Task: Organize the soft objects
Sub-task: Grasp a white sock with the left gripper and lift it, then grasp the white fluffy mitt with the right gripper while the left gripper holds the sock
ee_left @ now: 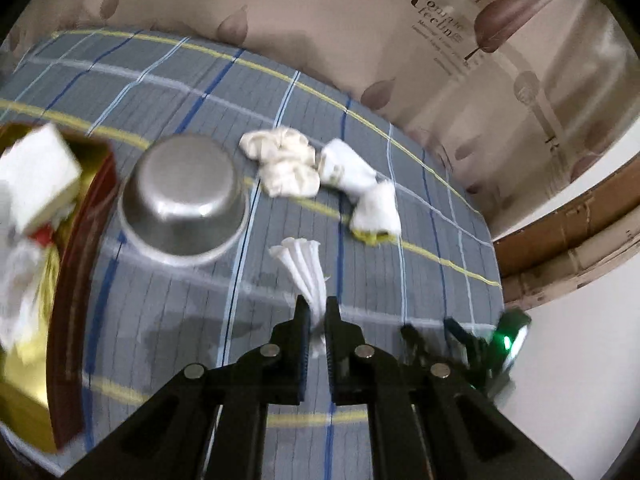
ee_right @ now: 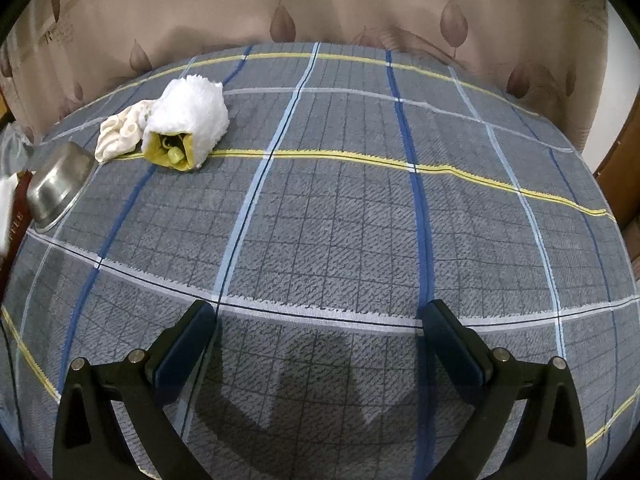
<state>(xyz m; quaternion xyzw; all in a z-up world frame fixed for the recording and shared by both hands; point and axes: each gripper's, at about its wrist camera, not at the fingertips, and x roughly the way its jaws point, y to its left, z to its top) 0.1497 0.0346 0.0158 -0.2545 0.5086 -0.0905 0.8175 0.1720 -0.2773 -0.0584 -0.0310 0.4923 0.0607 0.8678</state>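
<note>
left gripper (ee_left: 316,308) is clamping white pleated cloth (ee_left: 302,264) at its gathered end | cloth is hanging light, limp, likely slipping if pinched thinly | right gripper (ee_right: 320,340) is standing apart, empty

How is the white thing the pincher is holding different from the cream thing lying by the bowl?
The white cloth is pleated into narrow folds and fans out from the left gripper, which is shut on it; the cream cloth is crumpled into puffy lumps. The white cloth is pinched at one end, while the cream cloth lies loose on the plaid sheet. Both are soft and pale.
</note>
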